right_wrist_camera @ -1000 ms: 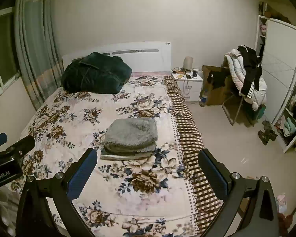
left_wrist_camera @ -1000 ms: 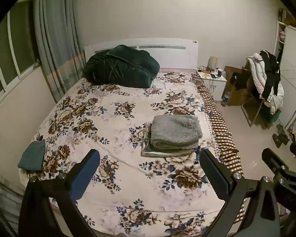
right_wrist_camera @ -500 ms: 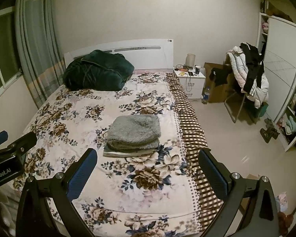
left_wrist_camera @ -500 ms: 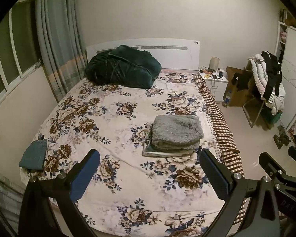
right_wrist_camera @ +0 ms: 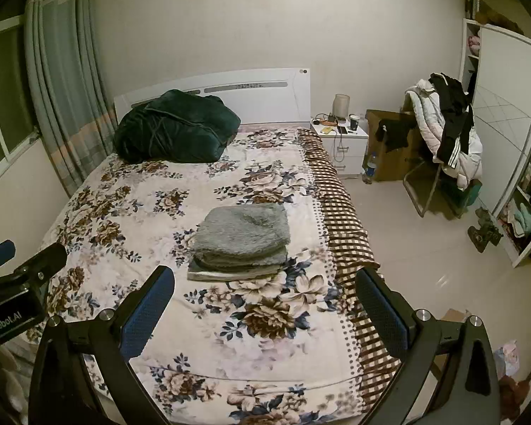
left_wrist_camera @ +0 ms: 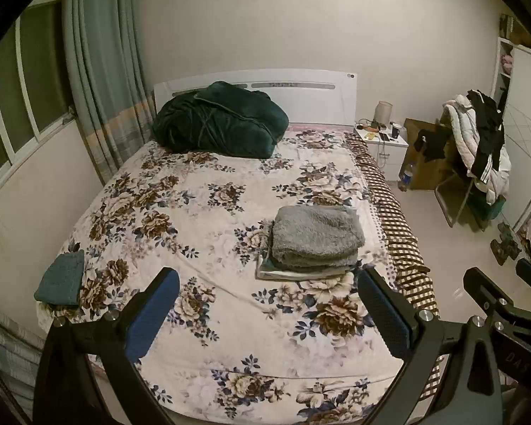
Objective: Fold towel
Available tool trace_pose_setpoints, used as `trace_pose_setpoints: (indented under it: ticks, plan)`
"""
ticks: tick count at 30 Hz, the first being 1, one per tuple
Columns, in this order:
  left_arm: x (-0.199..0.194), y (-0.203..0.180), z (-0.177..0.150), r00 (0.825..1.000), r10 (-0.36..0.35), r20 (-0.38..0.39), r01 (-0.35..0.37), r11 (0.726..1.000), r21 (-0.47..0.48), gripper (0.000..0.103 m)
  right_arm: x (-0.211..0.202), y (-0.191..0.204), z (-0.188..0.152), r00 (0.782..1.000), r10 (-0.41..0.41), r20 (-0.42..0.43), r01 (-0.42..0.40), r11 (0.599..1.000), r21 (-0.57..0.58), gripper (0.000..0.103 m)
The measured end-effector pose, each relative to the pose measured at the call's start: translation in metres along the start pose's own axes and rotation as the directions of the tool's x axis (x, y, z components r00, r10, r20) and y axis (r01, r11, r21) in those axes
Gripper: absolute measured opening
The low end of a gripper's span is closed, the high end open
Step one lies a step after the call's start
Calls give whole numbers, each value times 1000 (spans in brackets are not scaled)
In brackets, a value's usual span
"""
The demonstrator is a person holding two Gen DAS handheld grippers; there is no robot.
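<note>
A folded grey fluffy towel (left_wrist_camera: 315, 237) (right_wrist_camera: 244, 235) lies on top of a flat pale folded cloth (left_wrist_camera: 286, 274) on the right side of the floral bed (left_wrist_camera: 209, 233). A small dark teal folded towel (left_wrist_camera: 61, 278) rests at the bed's near left corner. My left gripper (left_wrist_camera: 267, 313) hovers open above the foot of the bed, well short of the grey towel, holding nothing. My right gripper (right_wrist_camera: 265, 311) is open too and empty, over the bed's near right part. Each gripper's body shows at the edge of the other's view.
A dark green bundled duvet (left_wrist_camera: 219, 125) sits by the white headboard. Curtains (left_wrist_camera: 99, 81) and a window line the left wall. A nightstand (right_wrist_camera: 340, 140), a chair piled with clothes (right_wrist_camera: 446, 141) and a wardrobe (right_wrist_camera: 506, 124) stand on the right, past pale floor.
Both views have drifted slightly, so the bed and towel stack sit a little differently in frame. Both grippers stay open and the towels have not moved.
</note>
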State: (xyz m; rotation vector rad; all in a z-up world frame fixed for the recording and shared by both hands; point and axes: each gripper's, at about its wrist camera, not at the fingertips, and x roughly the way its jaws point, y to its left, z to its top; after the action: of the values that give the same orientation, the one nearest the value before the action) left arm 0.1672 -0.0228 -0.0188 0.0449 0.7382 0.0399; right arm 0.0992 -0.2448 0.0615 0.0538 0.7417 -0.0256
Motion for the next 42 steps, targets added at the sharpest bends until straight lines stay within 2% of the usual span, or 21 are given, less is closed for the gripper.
trace_pose_setpoints:
  ticks: [42]
  plan:
    - [-9, -1, 1, 1000, -8, 15, 7, 1000, 13, 103, -3, 1, -3, 1000, 1, 12, -1, 1000, 14, 103]
